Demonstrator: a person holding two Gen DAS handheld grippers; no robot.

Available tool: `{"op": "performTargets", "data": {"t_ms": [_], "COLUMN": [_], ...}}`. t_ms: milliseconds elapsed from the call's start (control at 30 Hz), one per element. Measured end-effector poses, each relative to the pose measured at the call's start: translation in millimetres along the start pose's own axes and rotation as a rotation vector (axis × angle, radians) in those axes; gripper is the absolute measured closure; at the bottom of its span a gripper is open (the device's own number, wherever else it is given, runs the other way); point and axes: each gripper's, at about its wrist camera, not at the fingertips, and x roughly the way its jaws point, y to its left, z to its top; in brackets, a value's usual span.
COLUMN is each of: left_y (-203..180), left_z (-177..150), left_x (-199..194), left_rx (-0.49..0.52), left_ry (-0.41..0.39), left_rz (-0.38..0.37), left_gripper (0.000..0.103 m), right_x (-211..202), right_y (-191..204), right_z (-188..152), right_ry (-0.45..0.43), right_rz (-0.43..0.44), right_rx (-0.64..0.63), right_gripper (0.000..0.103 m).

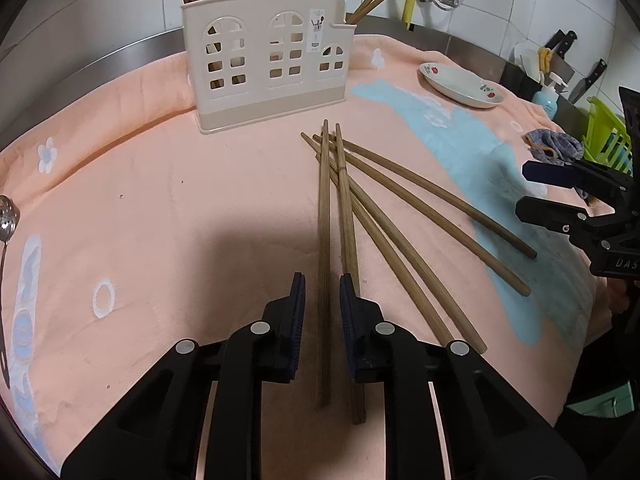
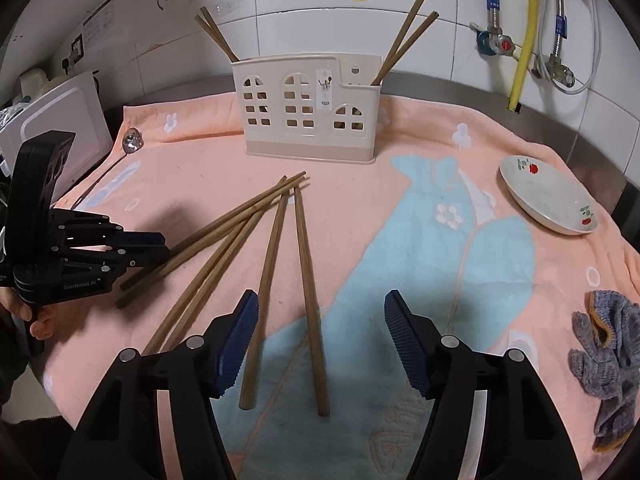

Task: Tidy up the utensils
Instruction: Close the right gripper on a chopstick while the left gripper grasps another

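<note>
Several loose brown chopsticks (image 1: 384,236) lie fanned out on the peach towel (image 1: 160,200), in front of the cream utensil holder (image 1: 264,68) (image 2: 308,112). The holder has chopstick pairs standing in its left (image 2: 216,36) and right (image 2: 404,36) ends. My left gripper (image 1: 322,278) (image 2: 165,247) hangs low over the leftmost chopstick (image 1: 324,208). Its jaws are narrow, with a gap on both sides of the stick. My right gripper (image 2: 322,320) (image 1: 521,189) is open wide, and two chopsticks (image 2: 310,280) lie between its fingers untouched.
A slotted metal spoon (image 2: 132,140) lies at the towel's left edge. A flowered plate (image 2: 548,200) and a grey cloth (image 2: 608,360) sit on the right. A white appliance (image 2: 60,120) stands at the left. Knives (image 1: 588,80) and a green rack (image 1: 604,136) are beyond the towel.
</note>
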Motion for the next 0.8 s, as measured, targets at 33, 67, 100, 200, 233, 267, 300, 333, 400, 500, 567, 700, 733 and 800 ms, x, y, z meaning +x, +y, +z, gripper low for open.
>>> {"op": "performTargets", "data": {"t_ms": [33,67,100,200,233,267,300,333,400,500,567,700,733,800], "left_y": [-0.7,-0.1,-0.1,0.0,-0.3,-0.2,-0.3,-0.5,-1.1,-2.6,-3.8,-6.4,-8.8,-11.1], "left_z": [0.3,0.3,0.6,0.2,-0.2,-0.6,-0.8,-1.0,-1.1,-1.3,-1.4,-2.5,-2.6,-2.5], "left_x": [0.9,1.2,2.0,4.1,5.2,6.0,6.9,7.4,8.3,9.4,9.3,9.6,9.7,9.6], "left_rx": [0.002,0.002,0.001,0.000,0.000,0.001,0.001,0.001,0.004,0.010,0.013,0.017,0.027,0.039], "left_ry": [0.001,0.002,0.004,0.009,0.012,0.014,0.017,0.017,0.015,0.016,0.014,0.008,0.007,0.008], "left_rz": [0.002,0.002,0.002,0.004,0.003,0.003,0.002,0.003,0.007,0.020,0.036,0.061,0.074,0.085], "left_gripper": [0.086,0.086,0.086,0.086,0.086,0.088,0.088,0.088,0.088,0.090,0.093,0.094,0.094,0.094], "right_x": [0.9,1.4,2.3,5.1,6.3,7.1,8.3,9.0,11.5,15.8,18.9,25.6,26.5,29.6], "right_y": [-0.4,-0.8,-1.1,-1.2,-1.0,-0.8,-0.7,-0.8,-1.2,-2.0,-2.0,-1.0,-0.4,0.3], "right_z": [-0.6,-1.3,-1.6,-2.4,-2.9,-3.2,-3.9,-4.7,-5.3,-6.4,-7.5,-9.0,-9.7,-10.8], "right_ry": [0.003,0.004,0.006,0.013,0.017,0.020,0.024,0.026,0.035,0.048,0.059,0.079,0.081,0.089], "right_rz": [0.002,0.004,0.005,0.011,0.015,0.018,0.020,0.022,0.029,0.037,0.041,0.039,0.039,0.039], "right_rx": [0.001,0.002,0.002,0.003,0.002,0.002,0.002,0.002,0.004,0.007,0.006,-0.010,-0.012,-0.018], "right_gripper": [0.042,0.043,0.045,0.048,0.049,0.051,0.053,0.054,0.059,0.067,0.072,0.078,0.079,0.082]}}
